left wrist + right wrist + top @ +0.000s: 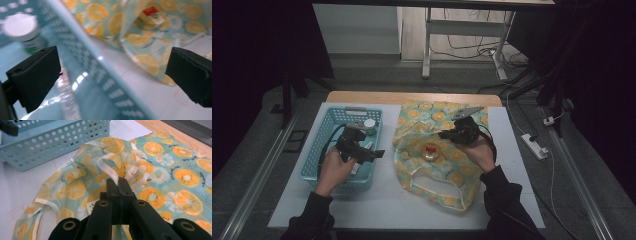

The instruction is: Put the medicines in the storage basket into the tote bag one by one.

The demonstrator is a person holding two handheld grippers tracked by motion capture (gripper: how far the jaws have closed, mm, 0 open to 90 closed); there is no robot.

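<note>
Orange-printed bag (160, 170) beside the basket (50, 140): we are clamping its handle in our right gripper (119, 185); left gripper (112, 75) is gaping empty.

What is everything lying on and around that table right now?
Basket: one, light blue, perforated, on the table's left half.
Bottle: one, white cap, green label, inside the basket.
Fabric bag: one, pale green with orange slices, right of the basket, mouth held open.
Round item with red label: one, yellowish, inside the bag's opening.
White board: one, covering the wooden table.
Power strip: one, white, on the floor at right.
Left tongs: black, open, over the basket's right edge.
Right tongs: black, shut on the bag's handle strap.
Hands and dark sleeves: two, entering from the bottom.
</note>
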